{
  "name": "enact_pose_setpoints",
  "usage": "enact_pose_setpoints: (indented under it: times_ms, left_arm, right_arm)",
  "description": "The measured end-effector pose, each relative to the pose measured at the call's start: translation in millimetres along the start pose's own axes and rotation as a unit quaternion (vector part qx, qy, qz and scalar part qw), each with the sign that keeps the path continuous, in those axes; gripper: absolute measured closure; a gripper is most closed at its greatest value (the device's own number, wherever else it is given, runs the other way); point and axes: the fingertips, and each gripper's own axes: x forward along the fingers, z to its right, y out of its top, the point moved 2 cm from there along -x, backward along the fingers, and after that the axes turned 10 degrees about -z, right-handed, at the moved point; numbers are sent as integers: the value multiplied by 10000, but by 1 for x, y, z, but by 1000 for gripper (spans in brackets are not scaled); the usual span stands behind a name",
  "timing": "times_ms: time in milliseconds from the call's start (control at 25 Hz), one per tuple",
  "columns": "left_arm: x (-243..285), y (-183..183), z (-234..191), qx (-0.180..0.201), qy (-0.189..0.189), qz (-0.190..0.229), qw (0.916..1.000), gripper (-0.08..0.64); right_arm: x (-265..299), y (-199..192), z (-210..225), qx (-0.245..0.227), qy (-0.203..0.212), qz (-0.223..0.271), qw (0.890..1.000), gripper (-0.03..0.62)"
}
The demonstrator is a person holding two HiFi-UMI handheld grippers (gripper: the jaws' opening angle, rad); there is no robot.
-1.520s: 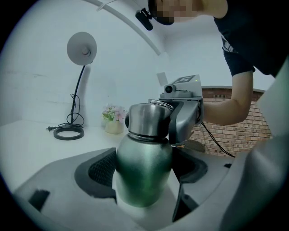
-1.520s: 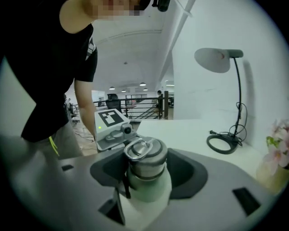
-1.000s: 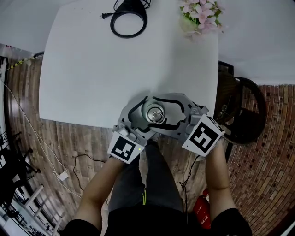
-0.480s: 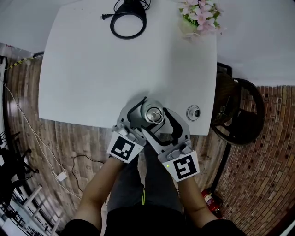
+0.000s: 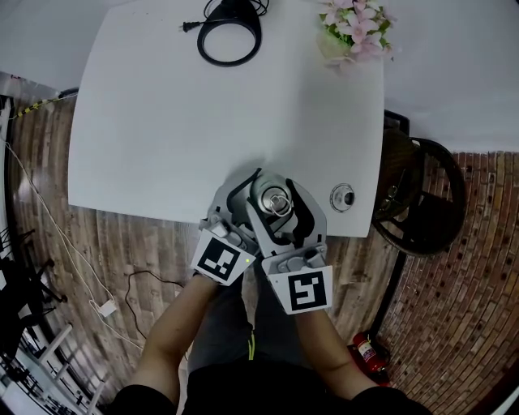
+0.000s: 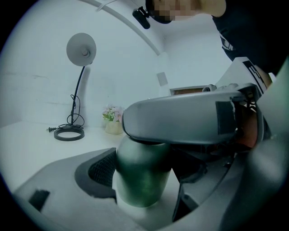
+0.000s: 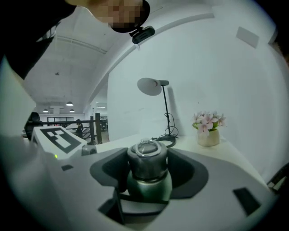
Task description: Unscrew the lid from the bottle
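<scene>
Green metal bottle (image 7: 149, 191) is standing at the near edge of the white worktop (image 5: 162, 121), and the left claw (image 6: 149, 189) is clamping its body; that grip should be holding firm so the body is not turning along. The right claw (image 7: 151, 168) is closing round the steel lid (image 7: 146, 155), pads not yet pressing, and squaring them on its sides before twisting seems wise. Brick-patterned floor (image 5: 122, 251) is surrounding the worktop, which is carrying a ring-based desk lamp (image 5: 229, 36), pink flowers (image 5: 354, 24) and a small round cap-like thing (image 5: 341, 197)
</scene>
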Motion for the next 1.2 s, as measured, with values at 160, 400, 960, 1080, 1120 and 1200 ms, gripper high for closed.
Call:
enact_pose_setpoints:
  times_ms: [160,400,960,1080,1120,1200]
  left_arm:
    - [0,1,-1,-9,5,23,10000,193]
    - [0,0,-2,-9,16,2,10000,193]
    - [1,-2,-1,-97,-16,-25,9999,192]
    - [1,-2,-1,-165,-20,-42,9999,192]
    - [2,-2,-1,-176,-26,-41,9998,192]
    - [2,-3,-1,-150,-40,-37,9999,192]
  right_arm:
    - [1,0,-1,-153,48,-45,9999,324]
    - [2,-4,-2,-388,505,-211,9977,324]
    - [3,0,-7,-1662,3441,-757,9210,324]
    - [2,1,-6,-1409,3290,-724,9309,324]
    - [1,2,-5,-1338,3261,-729,9330,324]
    - [-1,4,-5,-1260,3242,-758,9345,324]
